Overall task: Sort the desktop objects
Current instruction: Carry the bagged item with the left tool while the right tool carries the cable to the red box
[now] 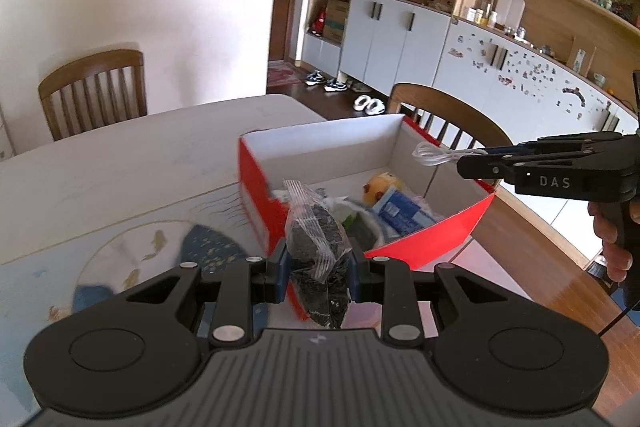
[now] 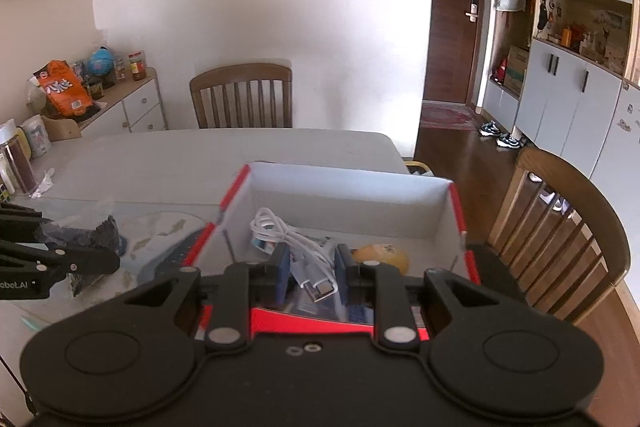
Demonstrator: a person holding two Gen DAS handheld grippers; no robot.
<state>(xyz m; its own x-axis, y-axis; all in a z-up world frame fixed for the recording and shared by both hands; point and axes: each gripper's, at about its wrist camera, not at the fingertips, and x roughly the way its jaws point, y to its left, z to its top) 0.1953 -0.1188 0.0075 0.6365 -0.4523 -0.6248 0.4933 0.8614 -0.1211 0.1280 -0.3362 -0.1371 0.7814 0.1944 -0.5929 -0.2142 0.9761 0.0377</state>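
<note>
"DAS" on right gripper clamping white cable; left gripper clamping dark packet

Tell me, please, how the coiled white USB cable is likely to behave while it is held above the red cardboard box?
The coiled white USB cable is probably floppy: its loops sag from the right hand-held gripper. It looks light, being thin. Its smooth sheath might slip, since the blue pads pinch only a few strands above the red cardboard box.
</note>
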